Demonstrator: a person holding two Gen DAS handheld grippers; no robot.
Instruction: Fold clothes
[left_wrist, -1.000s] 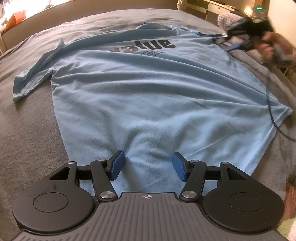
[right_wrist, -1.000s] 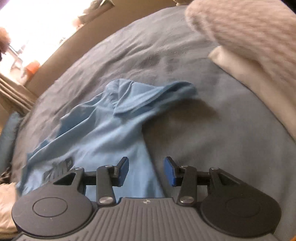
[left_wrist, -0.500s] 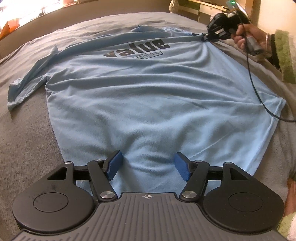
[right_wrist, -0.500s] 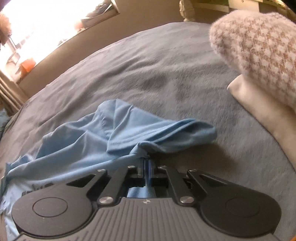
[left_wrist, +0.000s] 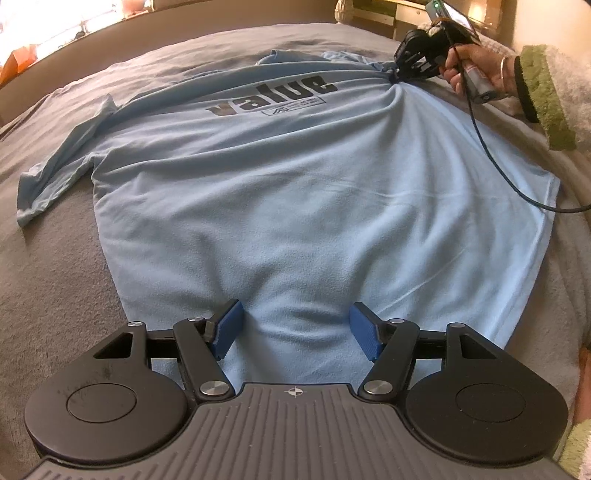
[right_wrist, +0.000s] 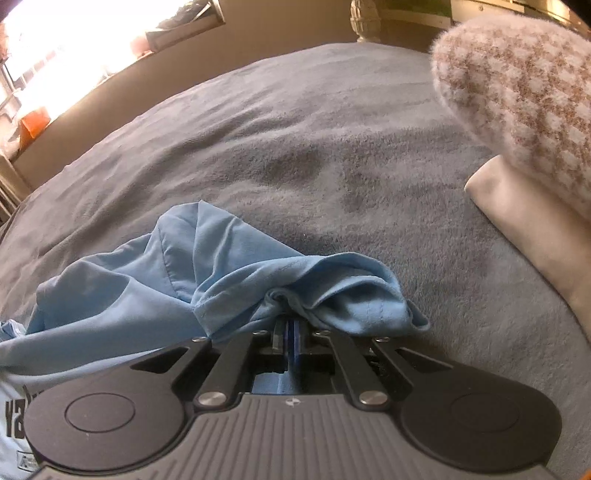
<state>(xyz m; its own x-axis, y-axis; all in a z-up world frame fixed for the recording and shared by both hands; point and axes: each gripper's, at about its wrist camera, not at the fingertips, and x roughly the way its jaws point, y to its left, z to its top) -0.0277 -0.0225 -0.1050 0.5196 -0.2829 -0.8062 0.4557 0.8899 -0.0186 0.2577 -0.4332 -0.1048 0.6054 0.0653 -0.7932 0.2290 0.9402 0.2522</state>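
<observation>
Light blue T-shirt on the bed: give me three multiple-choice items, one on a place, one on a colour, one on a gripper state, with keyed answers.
1. Where is the right gripper on the T-shirt?
A. bottom hem
B. shoulder by a sleeve
C. far sleeve's cuff

2. What colour is the printed word?
A. black
B. red
C. white

3. How does the left gripper stand?
A. shut on cloth
B. open over the hem end
C. holding a cable

Answers: 1 B, the cloth bunches there; 2 A, dark letters on blue; 3 B, its pads stand apart.
</observation>
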